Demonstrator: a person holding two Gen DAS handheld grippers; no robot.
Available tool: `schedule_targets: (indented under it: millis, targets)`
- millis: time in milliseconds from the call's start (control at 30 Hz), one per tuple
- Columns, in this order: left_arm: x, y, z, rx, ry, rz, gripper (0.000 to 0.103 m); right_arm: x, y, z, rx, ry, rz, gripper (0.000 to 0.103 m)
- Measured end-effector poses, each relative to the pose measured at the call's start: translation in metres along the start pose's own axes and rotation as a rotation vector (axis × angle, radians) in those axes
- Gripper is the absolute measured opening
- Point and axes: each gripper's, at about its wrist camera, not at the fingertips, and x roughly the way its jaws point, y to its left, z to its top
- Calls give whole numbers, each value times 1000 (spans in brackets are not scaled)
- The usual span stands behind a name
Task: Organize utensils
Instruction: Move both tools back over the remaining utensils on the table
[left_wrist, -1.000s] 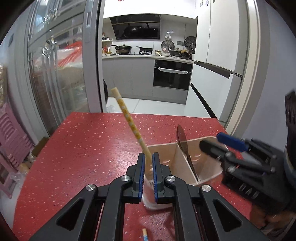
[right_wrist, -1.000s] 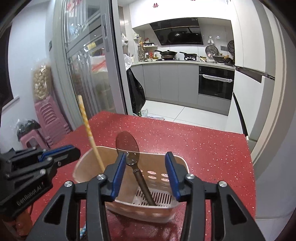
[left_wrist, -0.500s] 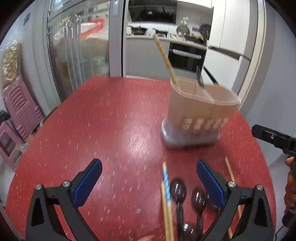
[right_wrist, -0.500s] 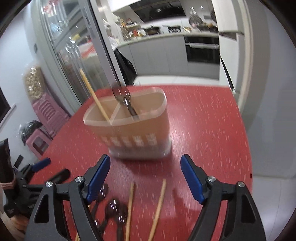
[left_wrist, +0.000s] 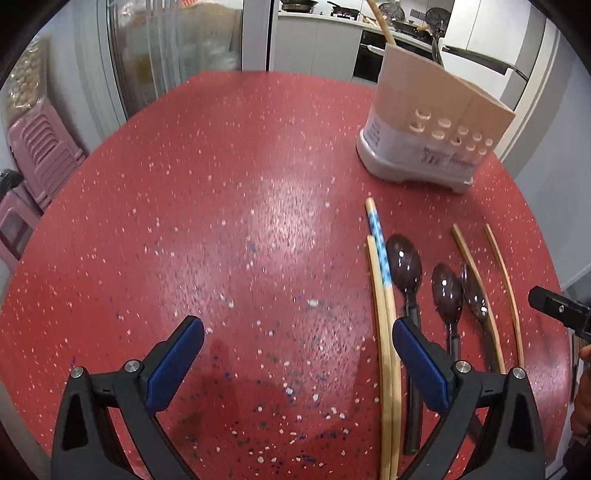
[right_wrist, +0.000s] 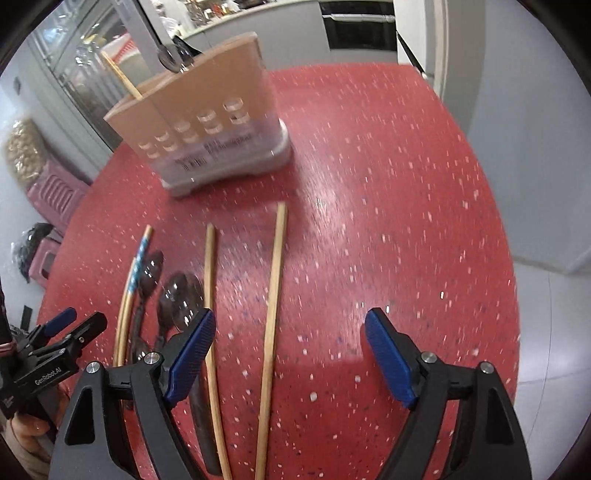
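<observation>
A beige utensil holder (left_wrist: 436, 122) (right_wrist: 207, 122) stands on the red table (left_wrist: 221, 206), holding one chopstick (left_wrist: 380, 18) and one dark spoon (right_wrist: 171, 57). On the table lie a blue-patterned chopstick (left_wrist: 378, 243), a plain one beside it (left_wrist: 380, 314), two more chopsticks (right_wrist: 273, 295) (right_wrist: 210, 295) and three dark spoons (left_wrist: 404, 266) (left_wrist: 447, 291) (left_wrist: 476, 299). My left gripper (left_wrist: 299, 350) is open and empty, low over the table left of the utensils. My right gripper (right_wrist: 291, 354) is open and empty above the chopsticks.
Pink plastic stools (left_wrist: 40, 158) stand on the floor at the left of the table. Glass doors (left_wrist: 166, 48) and a kitchen with an oven (right_wrist: 358, 26) lie beyond. A grey wall (right_wrist: 535, 129) borders the table's right side.
Both grippers let go of the chopstick and the spoon in the holder, opened wide, and pulled back and down towards the utensils lying on the table.
</observation>
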Motion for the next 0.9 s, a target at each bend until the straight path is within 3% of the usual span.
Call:
schedule_targets:
  millis: [267, 567, 900]
  targets:
    - [12, 0, -7, 24, 28, 25, 103, -1, 4, -5, -14, 1, -6, 85]
    - [17, -6, -8, 47, 26, 0, 103, 3, 13, -7, -22, 7, -6, 85]
    - [18, 0, -10, 56, 35, 37, 103, 6, 14, -7, -30, 12, -11, 85]
